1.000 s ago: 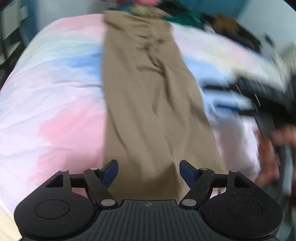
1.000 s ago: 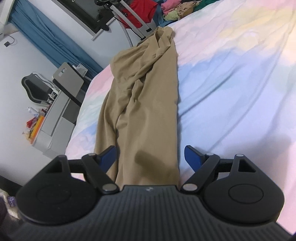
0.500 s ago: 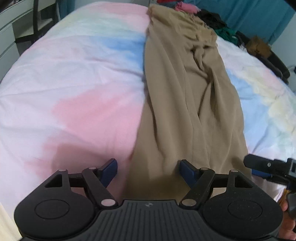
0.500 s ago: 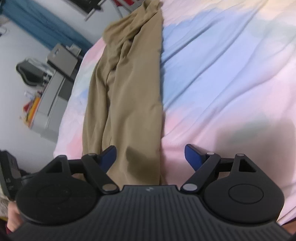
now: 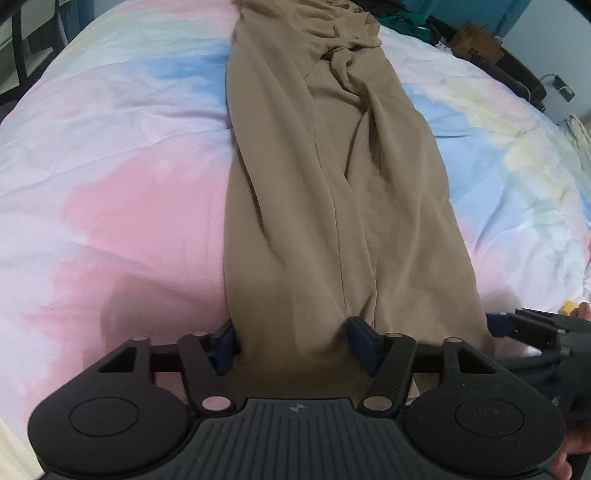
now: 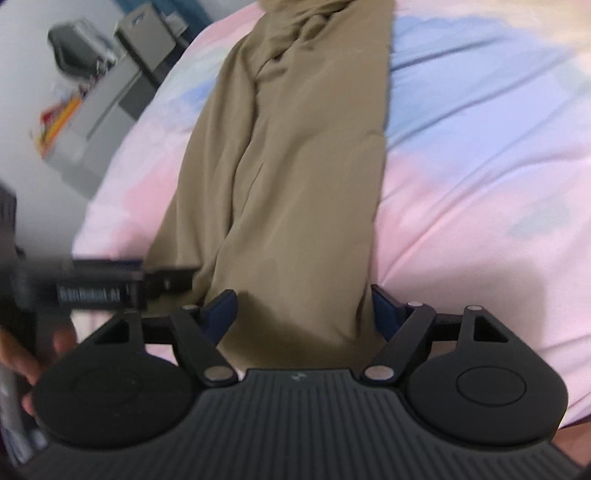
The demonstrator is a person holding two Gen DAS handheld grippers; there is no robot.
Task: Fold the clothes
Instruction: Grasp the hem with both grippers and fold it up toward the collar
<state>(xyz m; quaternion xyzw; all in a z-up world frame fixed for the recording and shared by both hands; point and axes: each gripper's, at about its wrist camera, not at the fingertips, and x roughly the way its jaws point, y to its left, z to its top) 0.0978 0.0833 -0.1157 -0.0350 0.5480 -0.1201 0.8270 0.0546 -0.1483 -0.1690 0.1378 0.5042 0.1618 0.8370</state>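
Observation:
Tan trousers [image 5: 332, 177] lie stretched lengthwise on a pastel tie-dye bedspread [image 5: 110, 166], also seen in the right wrist view [image 6: 295, 177]. My left gripper [image 5: 293, 341] is open, its blue pads straddling the left part of the near hem. My right gripper [image 6: 304, 310] is open, its pads astride the right part of the same hem; it shows in the left wrist view [image 5: 524, 328] at the hem's right corner. The left gripper [image 6: 99, 291] shows blurred at the left of the right wrist view.
A pile of clothes [image 5: 402, 14] lies at the far end of the bed. A grey desk with clutter [image 6: 96, 110] and a dark chair [image 6: 74, 37] stand left of the bed. The bedspread [image 6: 480, 166] extends wide on both sides.
Both grippers have moved down to the near hem of the trousers, so the fabric edge now lies between each pair of pads. Both stay open.

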